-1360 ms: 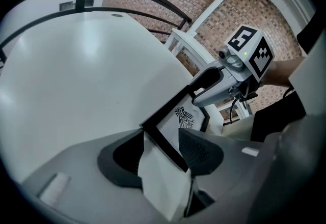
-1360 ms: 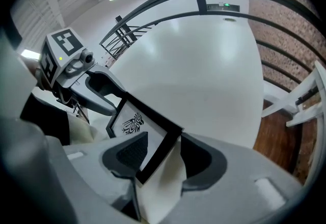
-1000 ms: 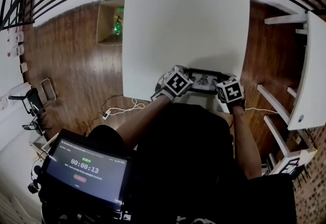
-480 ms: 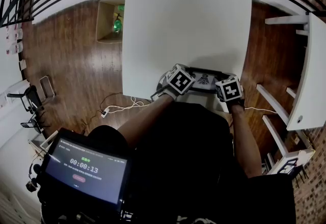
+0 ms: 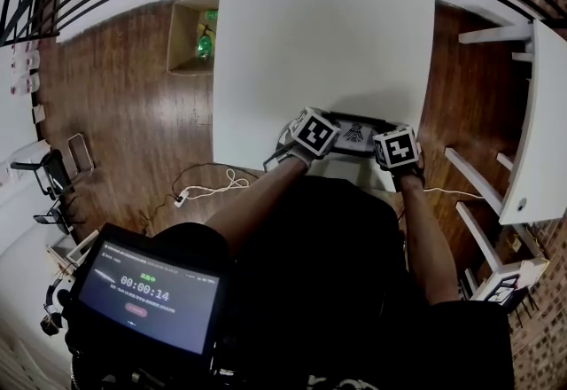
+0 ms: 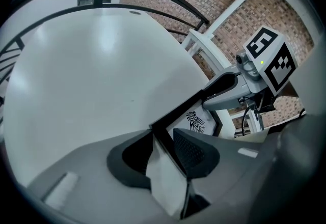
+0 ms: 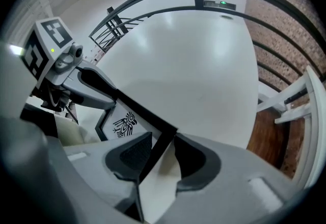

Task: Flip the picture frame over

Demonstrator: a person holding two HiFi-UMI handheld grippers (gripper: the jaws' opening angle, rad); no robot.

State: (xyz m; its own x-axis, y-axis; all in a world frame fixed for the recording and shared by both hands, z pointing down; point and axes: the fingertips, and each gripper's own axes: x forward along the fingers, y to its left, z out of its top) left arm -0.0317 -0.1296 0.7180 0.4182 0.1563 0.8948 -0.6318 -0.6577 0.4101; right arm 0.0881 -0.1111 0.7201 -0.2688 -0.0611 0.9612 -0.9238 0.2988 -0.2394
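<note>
While both pairs of jaws have just been closing, the picture frame (image 5: 354, 136) runs between them, one end in each.

Left gripper (image 6: 164, 139): jaws drawn in narrow on the frame's black side rail, just below its far corner. The ribbed pad (image 6: 191, 151) lies against the rail's inner side and the other jaw sits on the outer side. It is holding the frame.

Right gripper (image 7: 163, 139): mirror of the left. Its jaws are closed on the opposite side rail at the far corner, with the rail pinched between them.

Frame: it spans straight from one gripper across to the other, picture side toward the person. A black bird-like print (image 6: 196, 121) on white shows just past the left gripper's jaws.

Table (image 5: 328, 42): white, stretching ahead of both grippers. Both grippers point steeply down at its near edge, with the frame at that edge.
</note>
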